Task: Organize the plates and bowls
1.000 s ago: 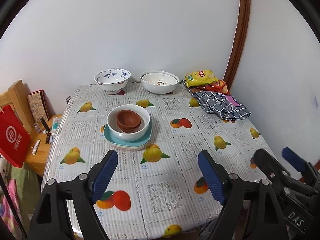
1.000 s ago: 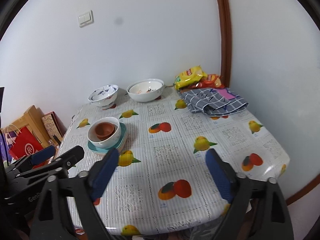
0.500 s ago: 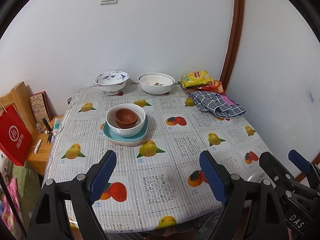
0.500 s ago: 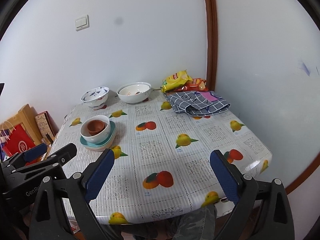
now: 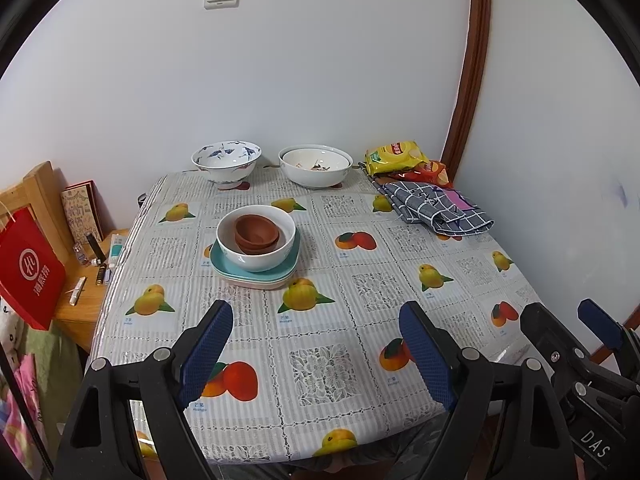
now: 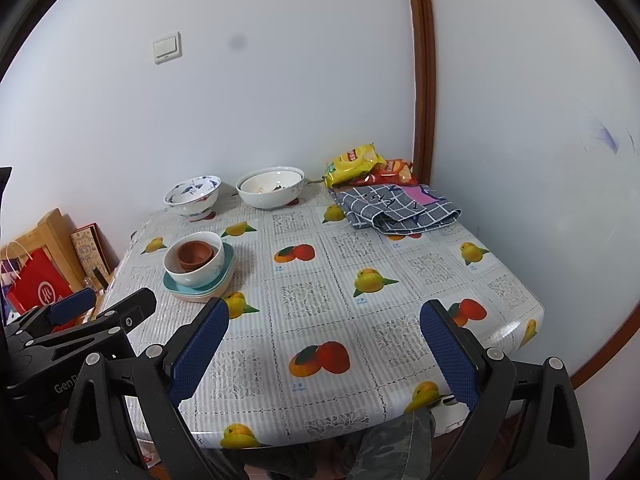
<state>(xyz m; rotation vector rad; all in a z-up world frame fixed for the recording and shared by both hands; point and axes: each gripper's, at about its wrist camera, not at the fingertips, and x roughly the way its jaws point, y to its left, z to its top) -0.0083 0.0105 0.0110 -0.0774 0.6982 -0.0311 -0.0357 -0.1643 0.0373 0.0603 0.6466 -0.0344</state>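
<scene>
Both tools (image 5: 316,344) (image 6: 324,344) spread, empty; bowl stack (image 5: 256,246) well ahead, prob. left-of-centre.

"DAS" on right gripper (image 5: 600,344), seemingly.

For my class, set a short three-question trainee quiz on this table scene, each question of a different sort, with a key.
1. True or false: the brown bowls sit inside the white bowl.
2. What lies directly under that white bowl? A) checked cloth B) teal plate C) snack bag
3. Fill in: the left gripper and right gripper both hold ____.

Key: 1 true. 2 B, the teal plate. 3 nothing; both are open, short of the stack.
</scene>
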